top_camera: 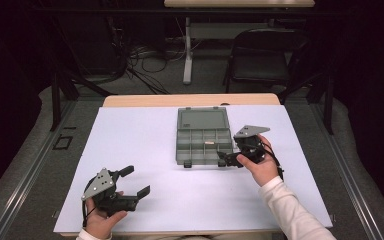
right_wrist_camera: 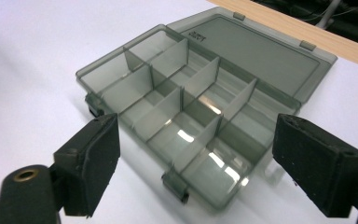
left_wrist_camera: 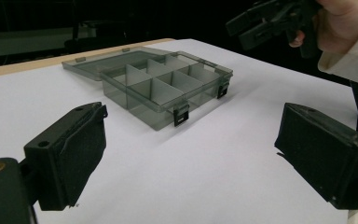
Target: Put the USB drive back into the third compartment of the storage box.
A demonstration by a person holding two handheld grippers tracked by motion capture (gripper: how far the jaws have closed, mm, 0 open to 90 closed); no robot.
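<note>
The left gripper (top_camera: 136, 181) is held wide open and empty at the near left of the white table cover (top_camera: 145, 135), well apart from the compartment box (top_camera: 203, 142), which is seen far and to its right. The box lies open near the middle of the sheet, its lid (top_camera: 203, 119) folded flat on the far side and its compartments seemingly empty. The right gripper (top_camera: 226, 159) is poised just beside the box's near right corner, jaws spread wide, nothing held. A risk is judged: the light plastic box could be pushed or tipped across the smooth sheet if one jaw catches a wall or a front latch (right_wrist_camera: 175, 185) before the other side is braced.
</note>
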